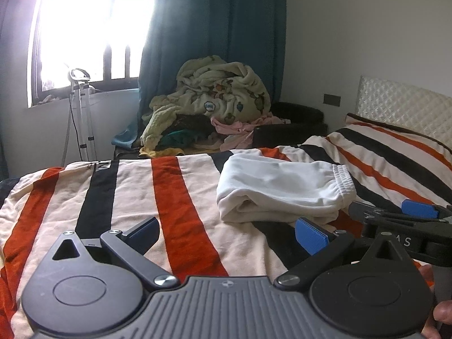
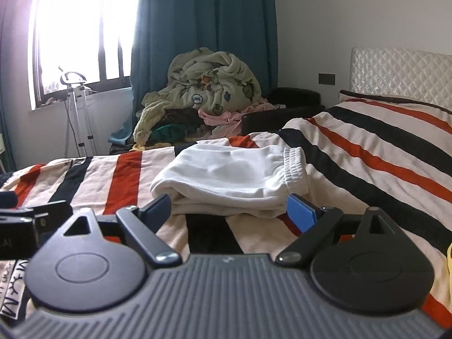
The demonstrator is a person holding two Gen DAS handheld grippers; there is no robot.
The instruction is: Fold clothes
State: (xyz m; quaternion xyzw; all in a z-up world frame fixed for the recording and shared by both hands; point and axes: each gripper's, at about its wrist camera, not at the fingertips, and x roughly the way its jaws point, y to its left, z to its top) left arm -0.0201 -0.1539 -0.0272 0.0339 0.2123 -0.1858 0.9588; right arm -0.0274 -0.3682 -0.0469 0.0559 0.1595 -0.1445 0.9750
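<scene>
1. Folded white shorts (image 2: pixel 230 179) lying flat on a striped bedspread (image 1: pixel 169 197), elastic waistband (image 2: pixel 295 166) at the right end, rolled fold at the left end.
2. Right gripper (image 2: pixel 233 212) low over the bedspread, just in front of the shorts, spread wide with nothing between the blue pads (image 2: pixel 301 216); pads close to the near edge of the shorts, contact not clear.
3. Left gripper (image 1: pixel 228 233) in front of the shorts and off to their left, also spread wide and holding nothing, with only bedspread between its fingers (image 1: pixel 310 238).
4. In the left wrist view, right gripper (image 1: pixel 412 214) seen from the side, just right of the shorts.
5. In the right wrist view, part of the left gripper (image 2: pixel 31 220) at the left edge, well left of the shorts.
6. Behind the shorts, past the far edge of the bed, a heap of crumpled laundry (image 1: pixel 214 96) in pale green, pink and dark cloth.
7. Behind the heap, a teal curtain (image 1: pixel 217 22); left of the heap, a bright barred window (image 1: pixel 93 28) and a white stand (image 1: pixel 80 113) below it.
8. Right of the shorts, a pillow (image 1: pixel 395 144) in the same stripes against a quilted white headboard (image 1: pixel 404 104).
</scene>
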